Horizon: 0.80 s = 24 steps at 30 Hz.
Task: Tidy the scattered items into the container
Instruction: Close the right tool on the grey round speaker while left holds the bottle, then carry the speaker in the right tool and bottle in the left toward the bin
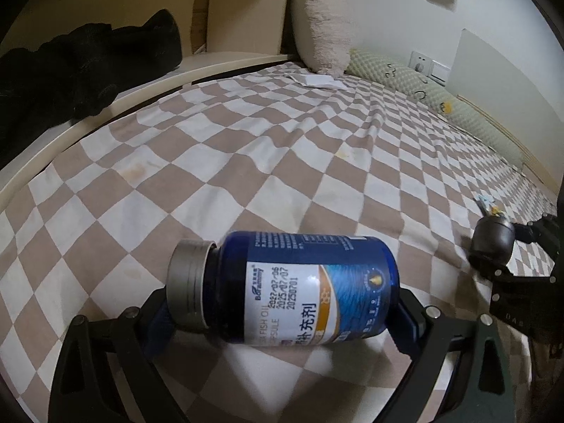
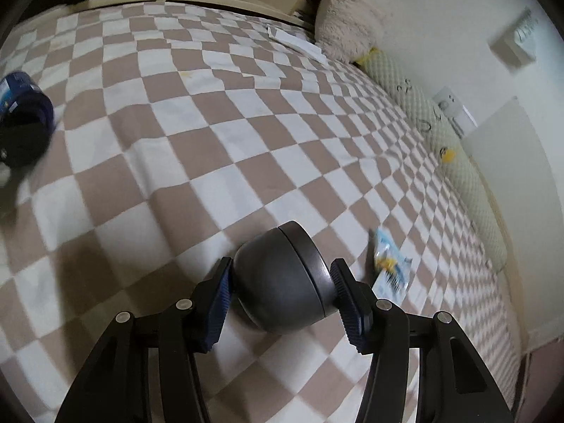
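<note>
- The left gripper (image 1: 282, 312) has its jaws closed on a blue bottle (image 1: 292, 289), which lies sideways between them, grey cap toward the left, over the bed (image 1: 246, 148).
- The right gripper (image 2: 282, 294) has its jaws clamped on a dark round gadget (image 2: 282, 278), a pad on each side.
- A small packet (image 2: 389, 268) lies on the bed just right of the gadget, not yet picked up. No container shows in either view.
- Risk: the gadget's curved shell gives the pads little flat to bite, so it could squirt out if tilted or squeezed harder.
- Risk: the bottle is held across its length, cap end overhanging; a quick swing could twist it loose.
- Risk: the two grippers are near each other and could knock together.
- The bed has a soft, rumpled checked sheet, brown and white; dropped things would likely roll.
- Around it: pillows (image 1: 324, 17) by a pale wall, a shelf unit (image 1: 239, 14), and wall sockets (image 1: 421, 61).
</note>
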{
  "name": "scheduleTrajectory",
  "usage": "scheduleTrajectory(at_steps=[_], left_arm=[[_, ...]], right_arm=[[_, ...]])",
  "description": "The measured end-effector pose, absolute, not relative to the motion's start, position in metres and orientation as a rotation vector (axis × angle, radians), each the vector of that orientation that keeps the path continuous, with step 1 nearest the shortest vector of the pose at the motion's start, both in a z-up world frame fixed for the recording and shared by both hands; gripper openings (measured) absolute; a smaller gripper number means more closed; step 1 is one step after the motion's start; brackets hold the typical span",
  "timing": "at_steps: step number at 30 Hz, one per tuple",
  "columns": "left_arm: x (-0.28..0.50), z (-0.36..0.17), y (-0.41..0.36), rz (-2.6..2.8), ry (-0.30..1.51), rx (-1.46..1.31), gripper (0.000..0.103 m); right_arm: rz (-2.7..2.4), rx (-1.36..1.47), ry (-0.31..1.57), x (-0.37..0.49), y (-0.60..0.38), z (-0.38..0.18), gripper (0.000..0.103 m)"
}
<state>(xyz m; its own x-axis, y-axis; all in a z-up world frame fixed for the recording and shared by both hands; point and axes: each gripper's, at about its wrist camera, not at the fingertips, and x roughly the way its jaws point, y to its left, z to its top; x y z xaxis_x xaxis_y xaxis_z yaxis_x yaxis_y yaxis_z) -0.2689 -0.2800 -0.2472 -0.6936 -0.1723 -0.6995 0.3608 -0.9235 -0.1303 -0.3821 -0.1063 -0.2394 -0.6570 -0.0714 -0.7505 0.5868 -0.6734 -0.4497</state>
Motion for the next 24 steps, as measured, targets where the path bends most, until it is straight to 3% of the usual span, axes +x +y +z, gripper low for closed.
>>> scheduleTrajectory(at_steps=[10,24], left_arm=[[-0.226,-0.234,-0.26,-2.643,0.379,1.079,0.097],[-0.178,-0.195,-0.171,-2.749,0.096,1.193,0.097]], right_arm=[[-2.3,1.136,0.726,-0.334,-0.083,-0.21,0.056],[-2.355,1.217,0.563,-0.258,-0.018,-0.191,0.056]])
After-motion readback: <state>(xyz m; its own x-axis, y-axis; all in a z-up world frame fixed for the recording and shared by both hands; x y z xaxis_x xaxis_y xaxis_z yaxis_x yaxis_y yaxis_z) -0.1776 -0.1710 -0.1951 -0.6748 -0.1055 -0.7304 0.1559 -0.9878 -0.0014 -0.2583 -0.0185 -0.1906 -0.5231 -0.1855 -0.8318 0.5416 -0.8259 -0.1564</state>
